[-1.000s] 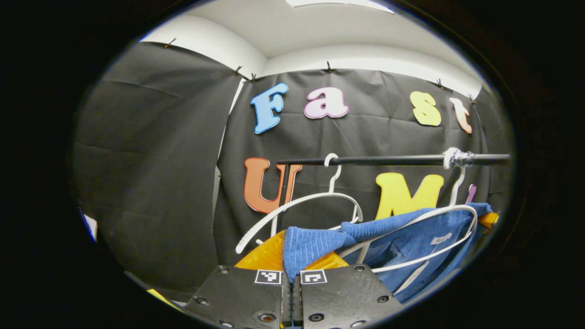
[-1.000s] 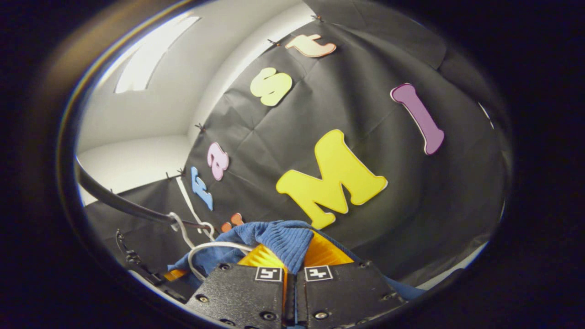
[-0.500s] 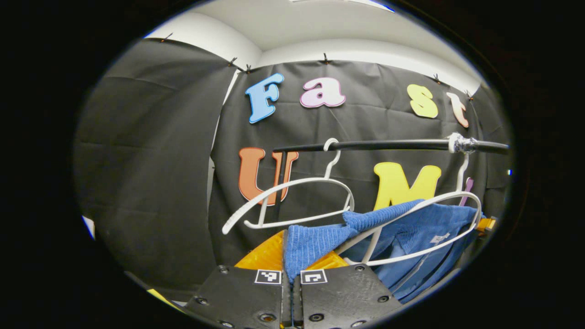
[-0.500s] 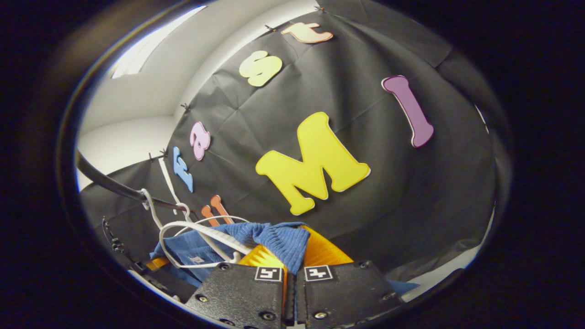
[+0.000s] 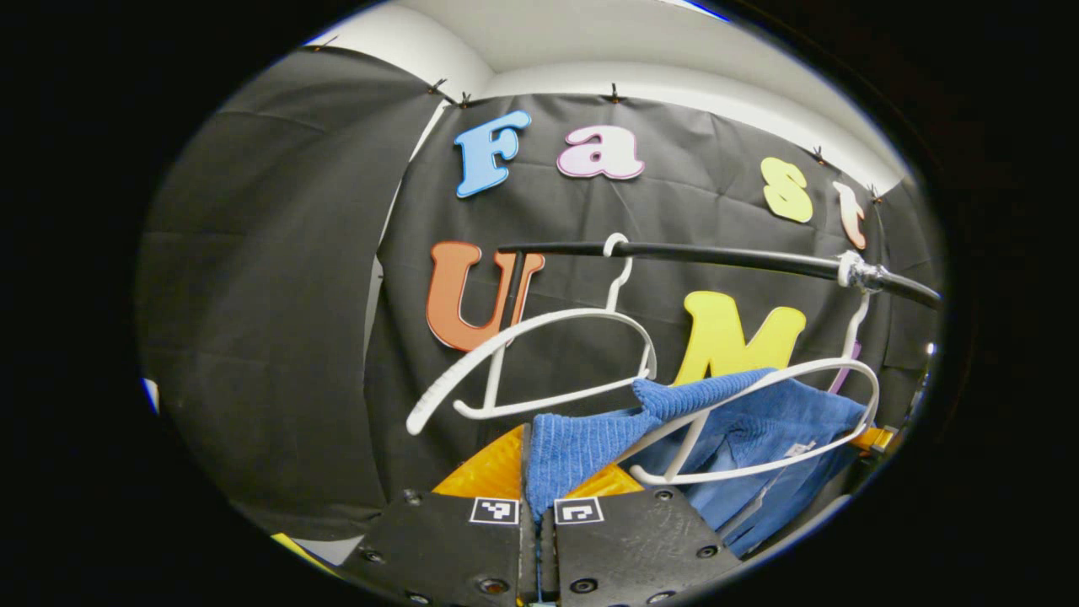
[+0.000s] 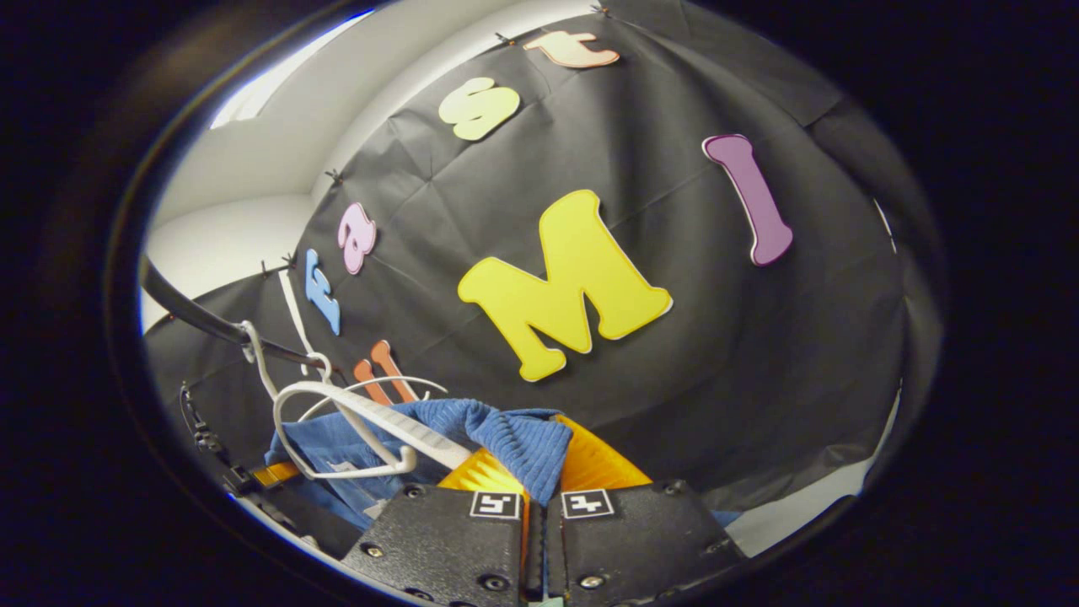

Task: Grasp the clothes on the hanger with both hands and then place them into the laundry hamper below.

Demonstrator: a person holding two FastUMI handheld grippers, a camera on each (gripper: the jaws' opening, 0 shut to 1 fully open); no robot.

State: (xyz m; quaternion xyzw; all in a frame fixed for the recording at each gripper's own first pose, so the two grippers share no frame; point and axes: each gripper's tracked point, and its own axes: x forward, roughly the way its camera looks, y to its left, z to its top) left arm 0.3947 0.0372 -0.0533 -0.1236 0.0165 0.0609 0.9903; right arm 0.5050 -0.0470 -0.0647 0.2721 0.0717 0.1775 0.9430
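1. Both grippers have dropped, drawing the blue knit garment [image 5: 742,421] down off its white hanger [image 5: 759,421].
2. Left gripper [image 5: 537,497] and right gripper [image 6: 531,493] each pinch a shoulder fold.
3. Risk: fabric snagging the hanger, yanking it off the black rail [image 5: 725,255].

Each tool [image 5: 538,514] [image 6: 534,510] has two flat plates with round screws, and every plate wears a small square black-and-white sticker.

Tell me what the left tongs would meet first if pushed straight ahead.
Probably the empty white hanger just beyond the blue garment that the left tongs grip; the black cloth wall lies behind. Depth is unclear.
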